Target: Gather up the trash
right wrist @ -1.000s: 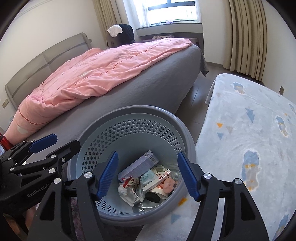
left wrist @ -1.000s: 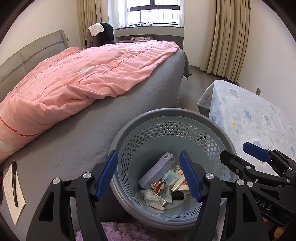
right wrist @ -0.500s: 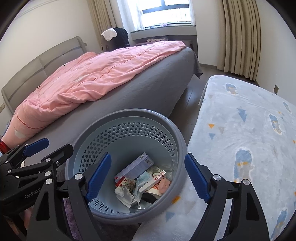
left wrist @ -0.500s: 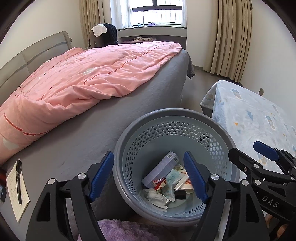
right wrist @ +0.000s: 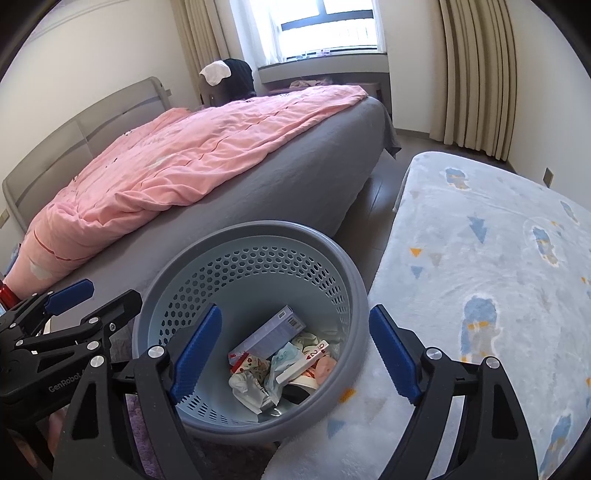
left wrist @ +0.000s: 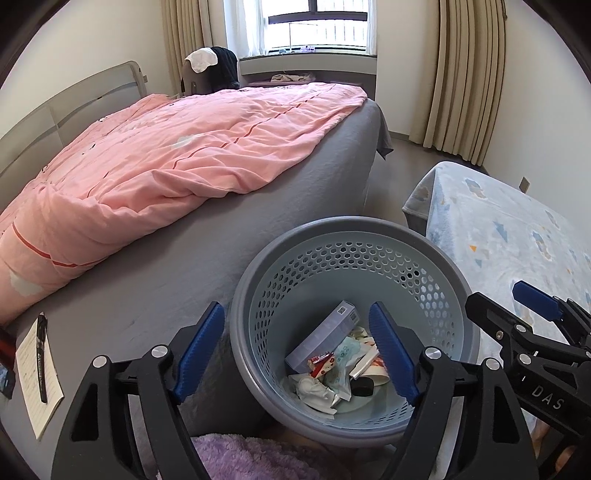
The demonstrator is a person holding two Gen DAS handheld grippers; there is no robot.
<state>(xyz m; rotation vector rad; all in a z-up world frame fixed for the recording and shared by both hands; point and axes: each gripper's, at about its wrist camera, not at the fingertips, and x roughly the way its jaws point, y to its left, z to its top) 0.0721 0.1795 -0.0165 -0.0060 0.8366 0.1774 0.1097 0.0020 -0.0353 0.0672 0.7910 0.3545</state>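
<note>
Trash (left wrist: 332, 373) lay in a heap at the bottom of one round grey basket (left wrist: 458, 295) with a perforated wall. The basket stood on the floor between the side of a bed (left wrist: 280, 206) and a low surface draped in a pale blue patterned blanket (left wrist: 509, 229), with a purple fluffy rug (left wrist: 251, 458) at its near side.

The room was a bedroom: a pink quilt (left wrist: 177, 155) was spread over the grey sheet, a grey headboard (left wrist: 66, 107) stood at the left, and a window (left wrist: 317, 26) with beige curtains (left wrist: 465, 74) closed the far wall. Near the bed's near left corner lay one notepad (left wrist: 38, 376) with one black pen (left wrist: 41, 354) on it.

Among the trash I could count one lavender carton (left wrist: 325, 339), one small red and white wrapper (left wrist: 323, 363), one playing card (right wrist: 318, 349), one black item (left wrist: 362, 386) and some crumpled white and pale blue wrappers; the exact number of those was unclear.

Two tools were in view. The left hand-held gripper (left wrist: 297, 356) hung above the basket's near left rim, fingers wide apart and holding nothing. The right hand-held gripper (right wrist: 295, 356) hung above the near right rim, its blue pads (right wrist: 393, 356) likewise spread and bare. The trash sat below and between each pair of fingers.
</note>
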